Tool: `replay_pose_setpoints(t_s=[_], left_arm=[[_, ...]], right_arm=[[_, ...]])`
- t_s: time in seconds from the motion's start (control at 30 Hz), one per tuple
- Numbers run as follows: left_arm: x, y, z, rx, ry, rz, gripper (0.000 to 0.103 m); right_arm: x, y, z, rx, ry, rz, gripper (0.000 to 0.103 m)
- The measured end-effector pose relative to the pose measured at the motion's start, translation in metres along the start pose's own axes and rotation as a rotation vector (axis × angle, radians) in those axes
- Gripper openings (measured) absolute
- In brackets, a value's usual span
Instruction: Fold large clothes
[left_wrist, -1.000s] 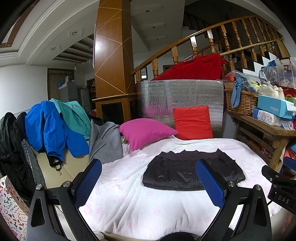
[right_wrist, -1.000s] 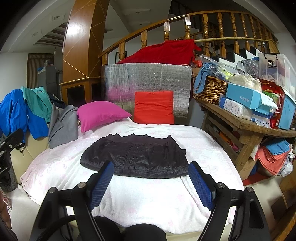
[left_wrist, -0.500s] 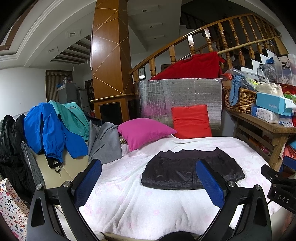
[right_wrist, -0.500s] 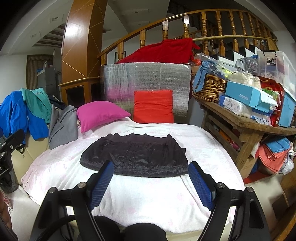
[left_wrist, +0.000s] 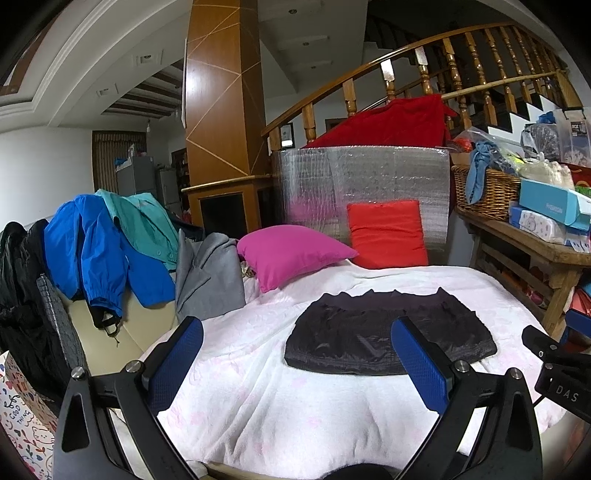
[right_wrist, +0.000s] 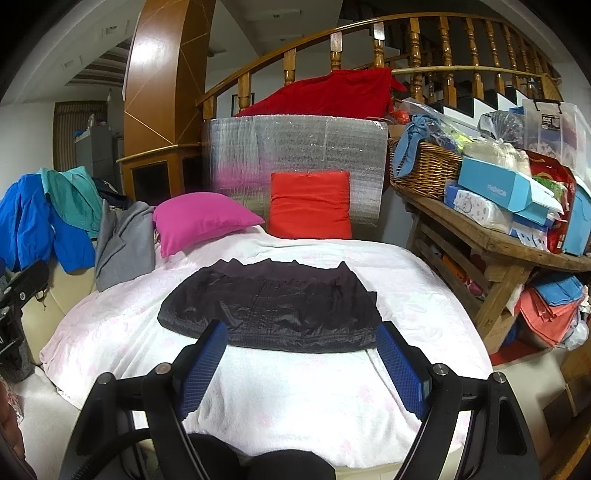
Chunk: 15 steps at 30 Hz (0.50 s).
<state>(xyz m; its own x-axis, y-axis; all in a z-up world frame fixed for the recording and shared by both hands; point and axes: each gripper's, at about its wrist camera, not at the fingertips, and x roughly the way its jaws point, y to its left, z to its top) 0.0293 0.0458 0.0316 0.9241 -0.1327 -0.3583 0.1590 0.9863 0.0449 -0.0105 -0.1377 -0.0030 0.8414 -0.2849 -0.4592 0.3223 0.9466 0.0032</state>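
Lying folded at the middle of the white-blanketed bed (right_wrist: 295, 406), the dark garment (right_wrist: 273, 306) looks unchanged over the last second. Both the left gripper (left_wrist: 295, 365) and right gripper (right_wrist: 299, 363) hover spread and empty short of the bed's near edge, barely shifted, so this fold seems finished.

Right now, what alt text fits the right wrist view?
A folded black garment lies flat on a white blanket, framed by the open right tongs. Behind sit a pink pillow and a red pillow.
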Motion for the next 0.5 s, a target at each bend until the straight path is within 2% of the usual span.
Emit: replay_pose_setpoints(t_s=[0.5], left_arm=[[0.048, 0.005, 0.009, 0.007, 0.038, 0.008, 0.101]], right_arm=[[0.046, 0.013, 0.017, 0.007, 0.041, 0.006, 0.085]])
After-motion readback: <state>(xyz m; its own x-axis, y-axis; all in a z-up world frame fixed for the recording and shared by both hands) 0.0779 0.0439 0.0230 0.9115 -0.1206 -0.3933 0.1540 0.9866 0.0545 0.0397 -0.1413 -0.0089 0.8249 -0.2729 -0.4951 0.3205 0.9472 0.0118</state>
